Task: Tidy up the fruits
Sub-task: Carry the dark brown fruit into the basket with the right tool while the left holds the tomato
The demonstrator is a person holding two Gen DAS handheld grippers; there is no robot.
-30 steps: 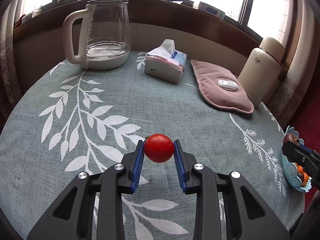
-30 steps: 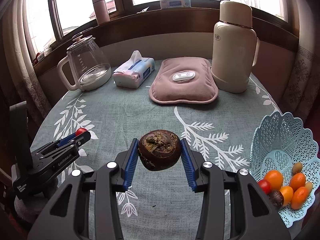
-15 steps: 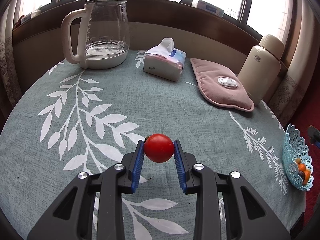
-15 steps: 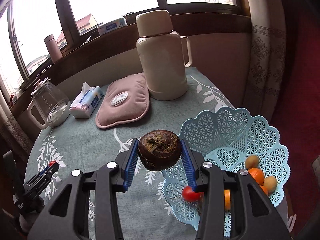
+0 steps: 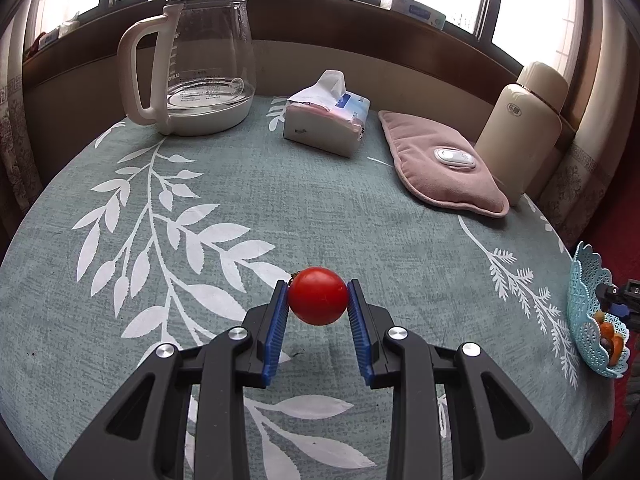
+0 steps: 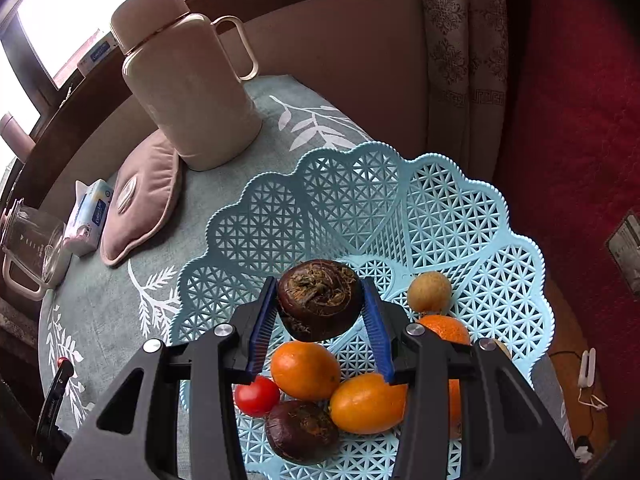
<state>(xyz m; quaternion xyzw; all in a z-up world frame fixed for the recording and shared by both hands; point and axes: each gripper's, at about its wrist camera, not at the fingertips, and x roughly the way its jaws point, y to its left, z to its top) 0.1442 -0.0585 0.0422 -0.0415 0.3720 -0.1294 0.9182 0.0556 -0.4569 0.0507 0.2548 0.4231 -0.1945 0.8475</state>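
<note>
My left gripper (image 5: pixel 318 298) is shut on a small red tomato (image 5: pixel 318 295), held just above the leaf-patterned tablecloth (image 5: pixel 200 208). My right gripper (image 6: pixel 320 300) is shut on a dark brown water chestnut (image 6: pixel 320 298) and hangs over the light blue lattice basket (image 6: pixel 360 200). Below it in the basket lie orange kumquats (image 6: pixel 306 370), a red tomato (image 6: pixel 256 396), another dark chestnut (image 6: pixel 302 432) and a tan round fruit (image 6: pixel 429 291). In the left wrist view the basket (image 5: pixel 588 312) sits at the table's right edge. The left gripper's tip (image 6: pixel 60 372) shows at the lower left of the right wrist view.
Along the back of the table stand a glass kettle (image 5: pixel 200 60), a tissue pack (image 5: pixel 326 120), a pink heating pad (image 5: pixel 440 168) and a cream thermos (image 5: pixel 524 128). The thermos (image 6: pixel 188 80) stands just behind the basket. A red floor (image 6: pixel 580 120) lies past the table's right edge.
My right gripper has swung right with the chestnut, from over the cloth to above the basket, rolling as it went. The left gripper with the tomato has stayed put.
</note>
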